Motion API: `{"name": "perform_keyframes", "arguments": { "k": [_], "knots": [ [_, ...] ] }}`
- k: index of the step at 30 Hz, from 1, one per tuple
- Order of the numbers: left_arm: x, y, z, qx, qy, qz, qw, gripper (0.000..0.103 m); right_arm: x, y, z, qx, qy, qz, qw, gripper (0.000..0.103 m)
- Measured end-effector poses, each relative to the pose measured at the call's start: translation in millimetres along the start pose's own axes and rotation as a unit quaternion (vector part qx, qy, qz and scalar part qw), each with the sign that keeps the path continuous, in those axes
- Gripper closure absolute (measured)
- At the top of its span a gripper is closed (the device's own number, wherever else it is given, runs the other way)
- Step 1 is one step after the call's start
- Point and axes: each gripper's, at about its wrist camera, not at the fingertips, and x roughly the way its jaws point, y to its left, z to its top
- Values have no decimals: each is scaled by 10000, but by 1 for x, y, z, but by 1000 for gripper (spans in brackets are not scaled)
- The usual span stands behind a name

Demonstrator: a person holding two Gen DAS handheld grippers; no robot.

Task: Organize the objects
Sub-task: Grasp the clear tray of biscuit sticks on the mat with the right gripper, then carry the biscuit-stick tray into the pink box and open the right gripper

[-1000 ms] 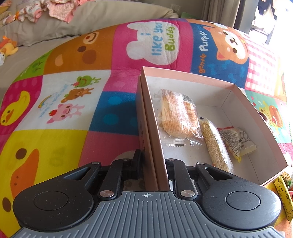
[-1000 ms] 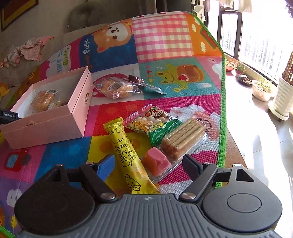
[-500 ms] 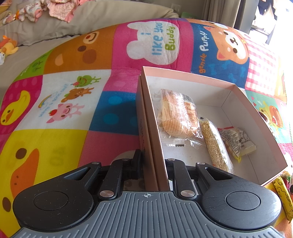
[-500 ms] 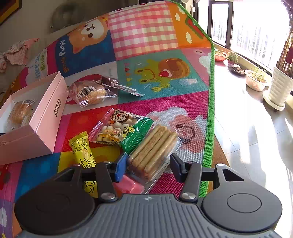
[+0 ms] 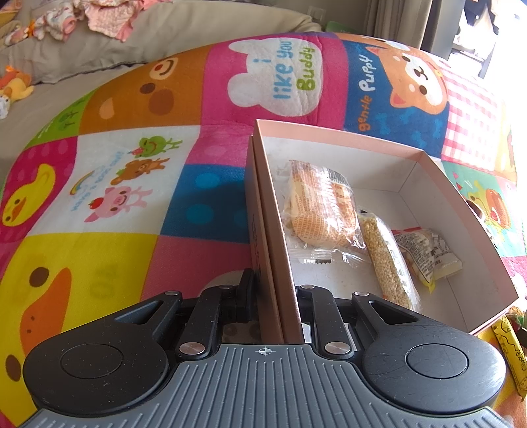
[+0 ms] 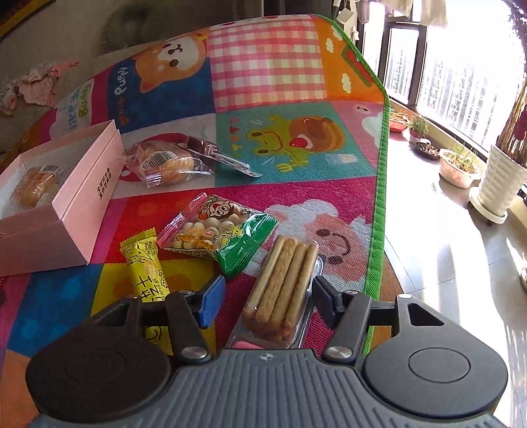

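Note:
My left gripper [image 5: 276, 289] is shut on the near side wall of the open pink box [image 5: 339, 140]. In the box lie a wrapped bread [image 5: 321, 204], a grain bar [image 5: 385, 256] and a small packet [image 5: 425, 253]. The right gripper [image 6: 267, 291] straddles a clear tray of biscuit sticks [image 6: 283, 283] on the mat. Its jaws are opening: the blue left pad stands off the tray and the right finger is close to the tray's edge. Beside it lie a yellow bar packet [image 6: 145, 266], a pink-green snack bag [image 6: 217, 230], another wrapped bread [image 6: 164, 161] and a dark stick packet [image 6: 214, 154].
Everything rests on a colourful cartoon play mat [image 5: 98, 256] with a green border [image 6: 378, 197]. Right of that border is shiny floor with plant pots [image 6: 504, 177] along a window. A grey sofa with clothes [image 5: 98, 13] sits behind the mat.
The right gripper moved forward and down until the biscuit tray lay between its jaws; the jaws narrowed, then widened a little. The left gripper and box stayed still.

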Motion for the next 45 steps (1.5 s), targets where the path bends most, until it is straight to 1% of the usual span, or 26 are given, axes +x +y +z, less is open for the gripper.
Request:
{"name": "perform_keyframes", "arguments": {
  "k": [1,4,7,9,10,11,14,18,23,26,29,33,37,41,45],
  "knots": [
    [0,0,0,-1,1,2,10000,85,0,1,0,-41,-8,37,10000,48],
    [0,0,0,3,0,8,10000,85,-3,-1,-2,-33,13,152,9999,49],
    [0,0,0,6,-2,25,10000,85,-9,-2,-7,-48,4,163,9999,49],
    [0,0,0,11,-4,34,10000,85,-12,-3,-10,-37,12,160,9999,51],
    [0,-1,0,12,-2,34,10000,85,-14,-3,-10,-45,13,161,9999,56],
    [0,0,0,14,-3,34,10000,85,-16,-2,-11,-72,16,140,9999,65],
    [0,-1,1,25,-8,36,10000,85,-21,-2,-11,-109,50,143,9998,69],
    [0,-1,0,28,-8,37,10000,85,-31,-2,-13,-151,49,83,9998,71],
    [-1,-1,0,45,0,23,10000,85,-62,3,-7,-322,-188,146,9992,71],
    [-1,-1,1,47,12,14,10000,85,-87,14,-3,-496,-281,380,9977,71],
    [-1,-2,2,39,36,26,10000,85,-105,30,-4,-608,-145,822,9947,71],
    [-1,-3,2,49,40,41,10000,85,-123,57,-7,-777,-19,1481,9859,71],
    [0,-2,2,18,29,22,10000,85,-131,78,7,-827,-125,1925,9777,71],
    [-1,-2,1,12,20,12,10000,85,-119,94,37,-767,-281,2191,9723,71],
    [-1,-1,0,21,4,-13,10000,85,-79,110,74,-569,-222,2172,9742,71]
  ]
}}
